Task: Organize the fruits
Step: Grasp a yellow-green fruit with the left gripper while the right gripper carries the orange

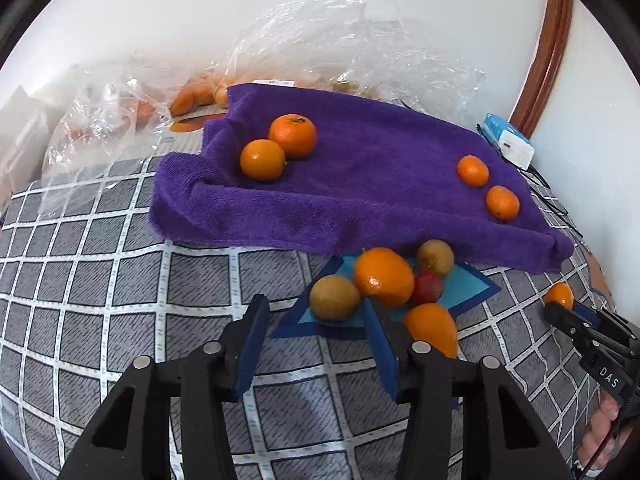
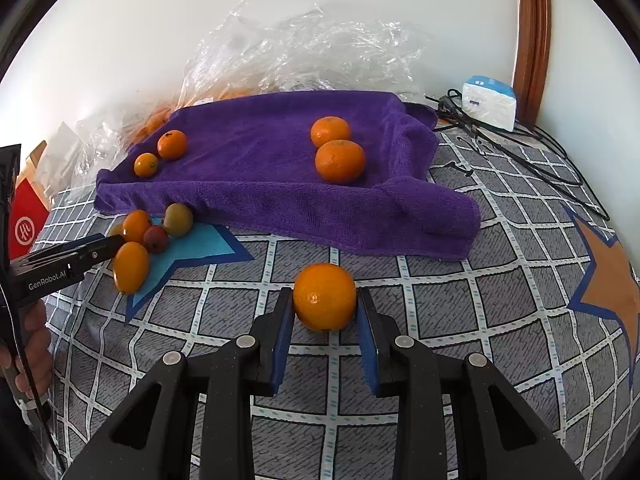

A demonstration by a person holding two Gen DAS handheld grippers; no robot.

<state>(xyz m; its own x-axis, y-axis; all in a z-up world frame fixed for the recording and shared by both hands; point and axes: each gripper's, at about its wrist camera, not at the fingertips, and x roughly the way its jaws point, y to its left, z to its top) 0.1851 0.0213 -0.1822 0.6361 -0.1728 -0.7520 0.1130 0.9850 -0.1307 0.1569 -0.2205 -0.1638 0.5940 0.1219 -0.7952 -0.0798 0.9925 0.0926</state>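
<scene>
A purple towel (image 1: 360, 192) (image 2: 272, 184) lies on the checked bedspread, with two oranges at its left (image 1: 280, 146) and two at its right (image 1: 486, 188). A heap of mixed fruit (image 1: 384, 280) (image 2: 148, 236) sits on a blue star patch in front of the towel: oranges, two brownish-green fruits and a red one. My left gripper (image 1: 316, 312) is open, just short of the heap, a brownish-green fruit (image 1: 334, 297) near its fingertips. My right gripper (image 2: 325, 300) is shut on an orange (image 2: 324, 296) (image 1: 560, 295) above the bedspread.
Crumpled clear plastic bags (image 1: 340, 40) (image 2: 304, 48) with more fruit lie behind the towel by the wall. A white box (image 2: 490, 100) and black cables (image 2: 532, 160) lie at the back right. A red box (image 2: 26, 216) is at the left. A wooden frame (image 2: 532, 32) stands at the right.
</scene>
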